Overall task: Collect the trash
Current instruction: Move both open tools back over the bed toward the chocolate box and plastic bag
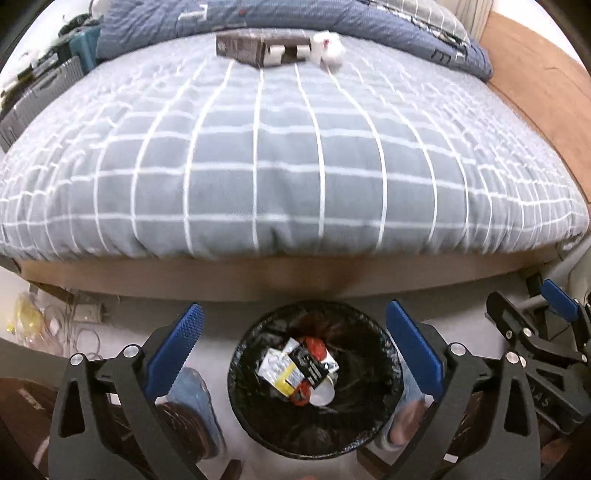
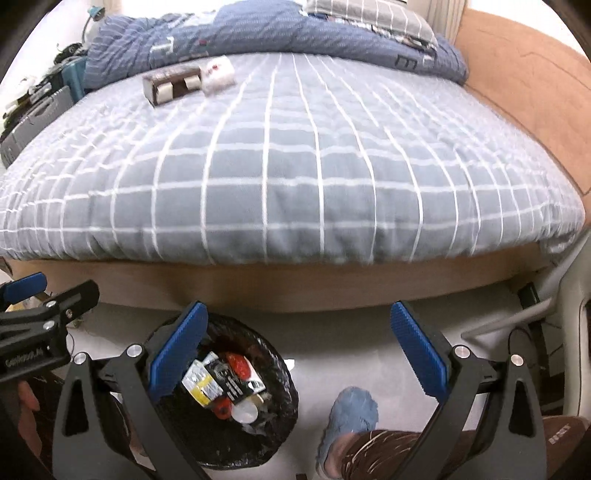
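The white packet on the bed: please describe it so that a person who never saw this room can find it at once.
Start from the bed with the grey checked cover. Near its far end, just before the rumpled blue blanket, two things lie side by side. The white packet is the pale soft one with a small red mark; its neighbour is a dark brown box.

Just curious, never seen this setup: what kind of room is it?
Most likely a bedroom: a bed with a checked grey cover, a rumpled blue quilt at its far end, and a small trash bin on the floor.

The bin (image 1: pixel 314 384) stands on the floor (image 2: pixel 351 343) before the bed (image 1: pixel 288 155), with wrappers (image 1: pixel 295 365) in it. A box (image 1: pixel 251 46) lies at the bed's far side, a packet (image 1: pixel 328 48) touching its right.
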A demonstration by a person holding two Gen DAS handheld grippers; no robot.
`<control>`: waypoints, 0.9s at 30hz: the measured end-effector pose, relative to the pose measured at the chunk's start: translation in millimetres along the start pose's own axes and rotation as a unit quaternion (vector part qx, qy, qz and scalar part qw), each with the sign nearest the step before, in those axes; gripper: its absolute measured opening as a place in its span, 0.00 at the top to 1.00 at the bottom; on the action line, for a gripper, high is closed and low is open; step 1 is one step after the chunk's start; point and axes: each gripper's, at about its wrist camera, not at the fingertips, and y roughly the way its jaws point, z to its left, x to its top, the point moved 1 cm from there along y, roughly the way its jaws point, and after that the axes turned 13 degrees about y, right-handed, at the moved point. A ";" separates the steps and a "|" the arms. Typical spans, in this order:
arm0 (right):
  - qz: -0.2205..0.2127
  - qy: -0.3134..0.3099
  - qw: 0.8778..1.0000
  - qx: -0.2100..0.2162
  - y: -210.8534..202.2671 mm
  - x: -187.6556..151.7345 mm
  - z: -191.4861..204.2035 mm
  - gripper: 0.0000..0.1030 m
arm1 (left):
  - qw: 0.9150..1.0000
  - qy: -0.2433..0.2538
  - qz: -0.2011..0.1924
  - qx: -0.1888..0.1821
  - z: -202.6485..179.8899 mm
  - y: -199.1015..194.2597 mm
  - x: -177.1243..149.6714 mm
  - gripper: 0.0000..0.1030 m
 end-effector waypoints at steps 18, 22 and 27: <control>-0.087 -0.020 0.995 0.054 -33.1 102.6 42.2 0.07 | 0.996 -0.023 -0.071 0.039 63.1 -48.6 82.8 0.06; -0.095 -0.029 0.993 0.058 -20.1 131.6 56.4 0.07 | 0.995 -0.031 -0.081 0.048 80.6 -47.5 108.7 0.06; -0.097 -0.039 0.992 0.065 1.5 162.0 72.7 0.07 | 0.994 -0.032 -0.089 0.053 95.7 -38.6 142.9 0.06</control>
